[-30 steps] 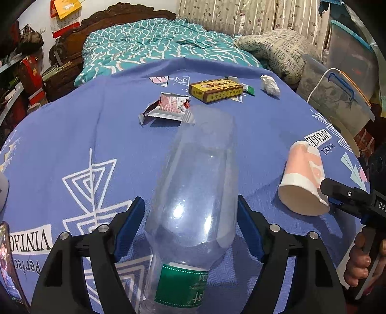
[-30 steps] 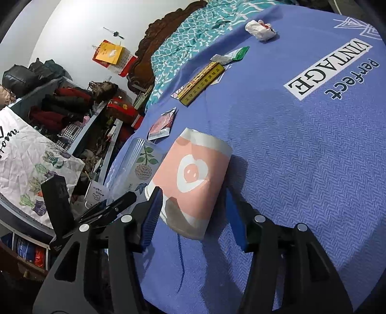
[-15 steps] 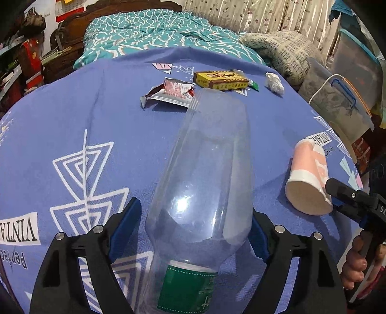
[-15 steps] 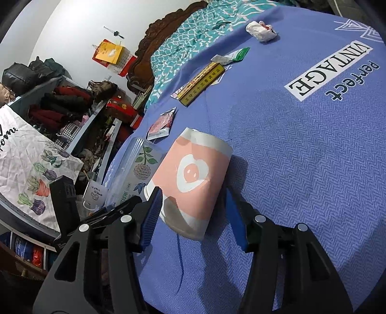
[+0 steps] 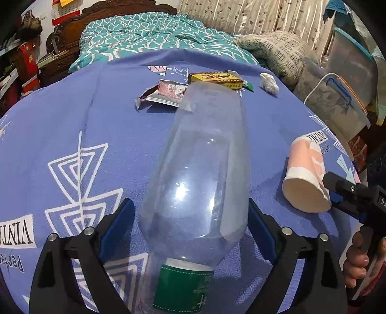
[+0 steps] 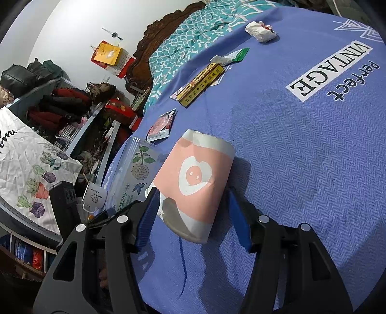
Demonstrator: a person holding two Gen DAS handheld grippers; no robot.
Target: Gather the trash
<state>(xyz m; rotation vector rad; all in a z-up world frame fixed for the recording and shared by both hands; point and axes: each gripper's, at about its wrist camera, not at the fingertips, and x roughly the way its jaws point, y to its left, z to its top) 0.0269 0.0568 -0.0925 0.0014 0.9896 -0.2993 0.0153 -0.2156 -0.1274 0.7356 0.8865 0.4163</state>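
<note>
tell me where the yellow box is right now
The yellow box lies on the far part of the blue cloth in the left wrist view, between the red-and-silver wrapper on its left and the crumpled white tissue on its right.

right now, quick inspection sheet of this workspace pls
surface: blue printed cloth, covering the worktop
job's things: clear bottle and pink paper cup lying on their sides; snack wrapper, yellow box, crumpled tissue, green sachet
clutter: tissue pack
grippers: left gripper open, jaws just widened, bottle between them; right gripper astride the cup, grip unclear
cables: white cord on the storage bin
surroundings: bed, curtains, crowded shelves
</note>
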